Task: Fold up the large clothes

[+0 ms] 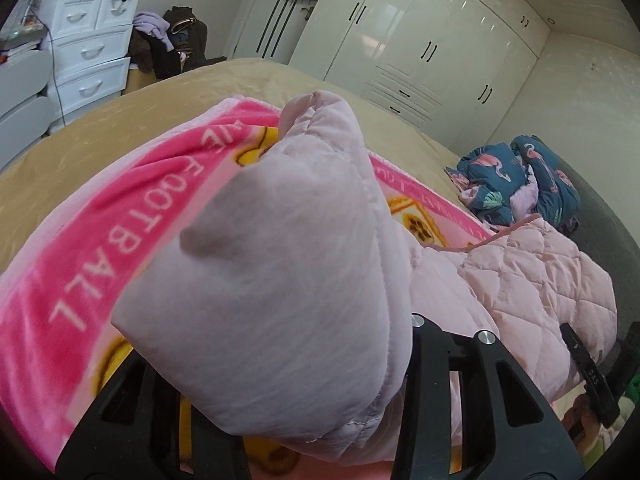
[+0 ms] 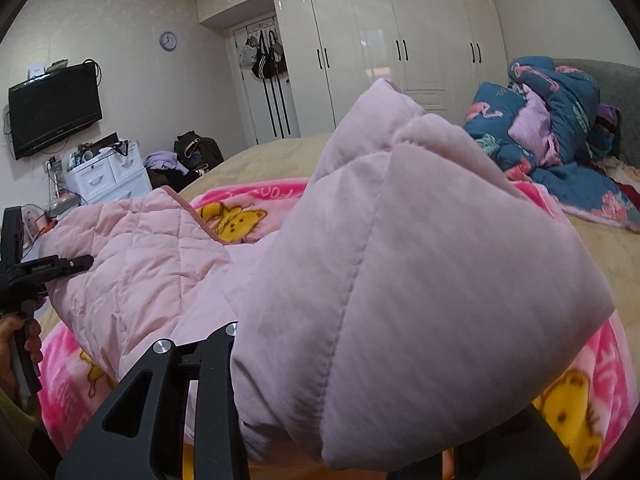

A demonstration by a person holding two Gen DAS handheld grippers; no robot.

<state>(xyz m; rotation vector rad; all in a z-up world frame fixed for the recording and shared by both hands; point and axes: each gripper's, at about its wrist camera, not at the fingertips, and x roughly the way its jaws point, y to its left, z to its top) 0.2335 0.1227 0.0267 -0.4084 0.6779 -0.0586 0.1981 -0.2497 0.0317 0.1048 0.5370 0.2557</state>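
A pale pink quilted jacket (image 1: 532, 280) lies on a pink cartoon blanket (image 1: 100, 248) on the bed. My left gripper (image 1: 320, 420) is shut on a padded part of the jacket (image 1: 280, 280), held up above the blanket; the fabric hides the fingertips. My right gripper (image 2: 340, 432) is shut on another padded part of the jacket (image 2: 400, 280), also lifted, fingertips hidden. The jacket's quilted body (image 2: 140, 260) stretches between the two grippers. The other gripper shows at the right edge (image 1: 592, 376) in the left view and at the left edge (image 2: 24, 280) in the right view.
The tan bedspread (image 1: 120, 120) spreads beyond the blanket. A crumpled blue flamingo quilt (image 2: 560, 132) lies by the grey headboard (image 2: 624, 92). White wardrobes (image 2: 400, 52), a white drawer unit (image 1: 88, 52), a clothes pile (image 1: 168, 44) and a wall TV (image 2: 54, 108) surround the bed.
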